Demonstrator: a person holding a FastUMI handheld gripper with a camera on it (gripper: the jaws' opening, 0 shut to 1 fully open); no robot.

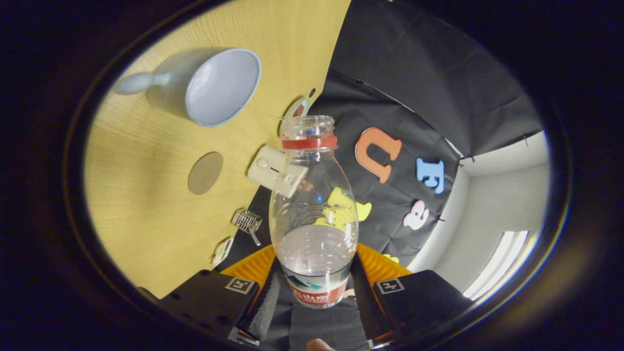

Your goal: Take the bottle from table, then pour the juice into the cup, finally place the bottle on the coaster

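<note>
Far to the left, the cup (214, 87) is lying in view with its open mouth turned toward the camera and its handle pointing left; the whole scene is rolling with the tilted gripper. Nearer and slightly right, the round brown coaster (205, 172) is sitting bare on the wooden table (146, 219). Right of it a small white device (273, 170) and a little wire clip (247, 221) are resting near the table's edge. The gripper (316, 292) is grasping the bottle (313, 204), both fingers pressing its labelled lower body, the open neck pointing beyond them. The pouring step appears to be in hand. Next, the neck needs bringing over the cup, well off to the left, before tipping further.
</note>
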